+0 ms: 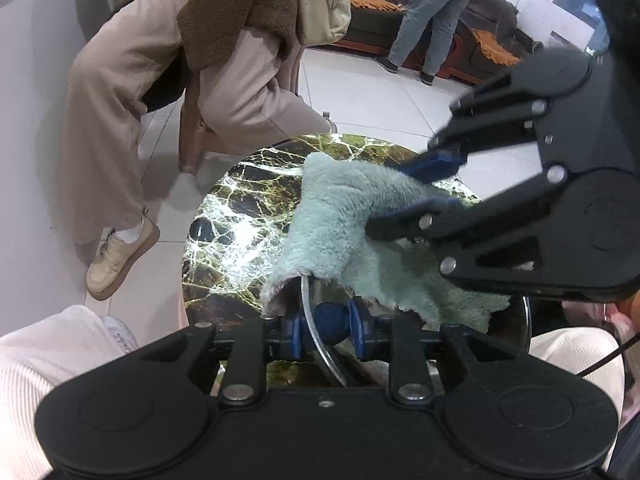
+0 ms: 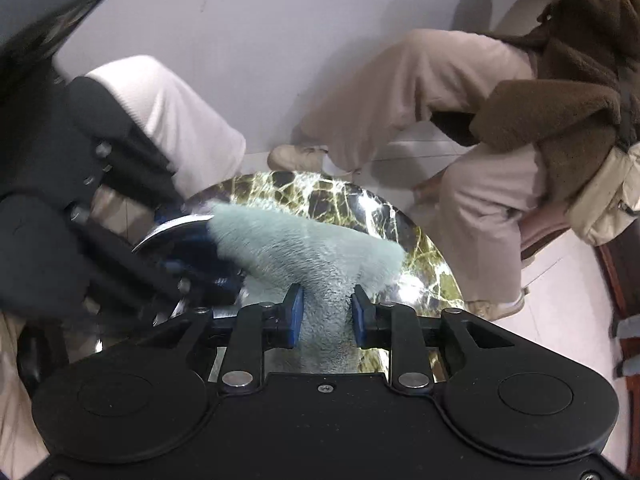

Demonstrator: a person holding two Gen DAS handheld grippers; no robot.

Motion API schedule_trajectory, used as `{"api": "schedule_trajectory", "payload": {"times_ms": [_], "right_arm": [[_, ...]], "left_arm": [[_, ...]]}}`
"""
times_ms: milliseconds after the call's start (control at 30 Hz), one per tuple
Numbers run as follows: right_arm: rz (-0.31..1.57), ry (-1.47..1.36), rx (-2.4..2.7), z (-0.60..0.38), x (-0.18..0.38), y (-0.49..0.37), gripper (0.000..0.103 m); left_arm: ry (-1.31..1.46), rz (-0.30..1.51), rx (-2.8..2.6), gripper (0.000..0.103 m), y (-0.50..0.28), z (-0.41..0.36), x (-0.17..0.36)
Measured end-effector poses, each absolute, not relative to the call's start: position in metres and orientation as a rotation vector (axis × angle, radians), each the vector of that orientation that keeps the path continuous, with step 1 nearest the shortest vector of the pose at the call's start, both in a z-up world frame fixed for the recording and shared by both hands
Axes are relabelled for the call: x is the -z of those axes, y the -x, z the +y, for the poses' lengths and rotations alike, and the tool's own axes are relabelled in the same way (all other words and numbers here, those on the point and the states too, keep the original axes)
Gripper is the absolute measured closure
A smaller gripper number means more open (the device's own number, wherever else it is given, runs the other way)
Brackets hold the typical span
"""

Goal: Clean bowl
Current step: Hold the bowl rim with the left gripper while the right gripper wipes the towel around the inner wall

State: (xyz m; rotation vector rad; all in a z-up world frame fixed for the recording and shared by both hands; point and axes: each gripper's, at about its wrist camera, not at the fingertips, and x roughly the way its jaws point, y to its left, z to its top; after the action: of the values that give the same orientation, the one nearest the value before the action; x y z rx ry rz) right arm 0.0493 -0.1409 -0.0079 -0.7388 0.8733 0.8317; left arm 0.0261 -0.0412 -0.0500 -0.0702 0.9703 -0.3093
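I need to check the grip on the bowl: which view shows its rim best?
Left wrist view: the bowl's rim runs sharp between the left tongs. Right wrist view shows only a blurred rim arc beside the cloth.

Black tongs [image 1: 326, 330] with blue pads [image 2: 295, 316], silver screws; cream ribbed trousers [image 1: 36, 360].

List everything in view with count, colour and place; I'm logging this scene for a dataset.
bowl: one, shiny metal, on the table, rim clamped by the left gripper
cloth: one, pale green, fluffy, draped over the bowl, held by the right gripper
table: one, round, dark green marble with white veins
seated person: one, beige trousers, brown fleece coat, behind the table
standing person: one, jeans, at the sofa
sofa: one, dark with orange throws, far back
left gripper: black, blue fingers, shut on the rim
right gripper: black, blue fingers, around a bunch of cloth
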Motion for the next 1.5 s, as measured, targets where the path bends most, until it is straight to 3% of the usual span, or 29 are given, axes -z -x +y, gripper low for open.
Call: {"api": "schedule_trajectory", "payload": {"times_ms": [300,433,600,1067,1367,1500], "right_arm": [[0.989,0.514,-0.718,-0.191,0.013,-0.019,0.077],[0.938,0.627,-0.692,-0.171,0.009,-0.020,0.077],[0.884,0.549,-0.684,-0.162,0.004,-0.045,0.078],[0.936,-0.077,-0.441,-0.222,0.029,0.016,0.074],[0.898,-0.199,-0.431,-0.231,0.033,0.024,0.074],[0.892,-0.150,-0.444,-0.231,0.035,0.011,0.074]], "left_arm": [[0.092,0.965,0.317,0.081,-0.028,-0.039,0.051],[0.063,0.960,0.313,0.080,-0.027,-0.041,0.050],[0.055,0.955,0.302,0.081,-0.023,-0.042,0.050],[0.094,0.932,0.267,0.081,-0.022,-0.038,0.051],[0.093,0.850,0.232,0.085,-0.034,-0.035,0.030],[0.067,0.858,0.230,0.094,-0.020,-0.037,0.032]]}}
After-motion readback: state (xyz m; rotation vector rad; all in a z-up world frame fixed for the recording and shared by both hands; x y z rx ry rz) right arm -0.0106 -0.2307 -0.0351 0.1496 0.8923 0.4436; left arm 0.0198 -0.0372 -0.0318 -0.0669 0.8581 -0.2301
